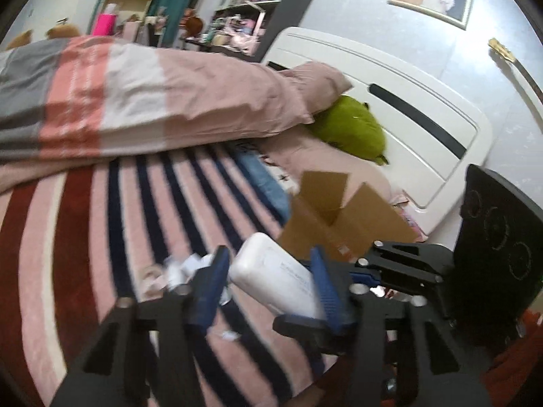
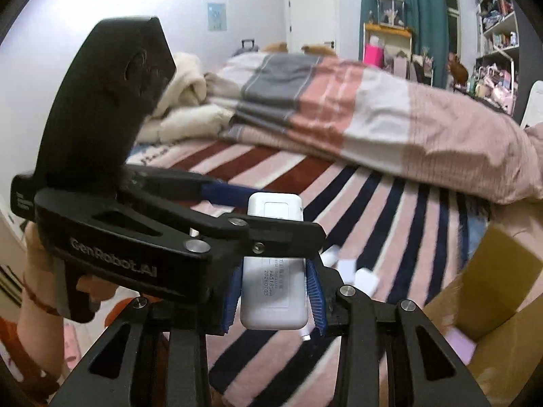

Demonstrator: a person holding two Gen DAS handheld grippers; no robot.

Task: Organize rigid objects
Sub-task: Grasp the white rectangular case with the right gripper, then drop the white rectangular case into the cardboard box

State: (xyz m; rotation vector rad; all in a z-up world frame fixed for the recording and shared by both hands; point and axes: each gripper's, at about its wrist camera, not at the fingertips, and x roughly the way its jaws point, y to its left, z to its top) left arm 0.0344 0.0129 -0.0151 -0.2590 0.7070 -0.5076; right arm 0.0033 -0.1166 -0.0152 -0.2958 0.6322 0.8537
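A white rectangular power-bank-like block is held above the striped bed. In the right wrist view my right gripper has its blue pads against both long sides of the block. My left gripper reaches in from the left and its fingers cross the block's far end. In the left wrist view the block lies between my left gripper's blue pads, with the right gripper just right of it. An open cardboard box stands on the bed close by.
Small white pieces and crumpled paper lie on the striped blanket. A folded pink-and-grey duvet lies behind. A green plush and a white headboard are at the right. Shelves and curtains stand at the back.
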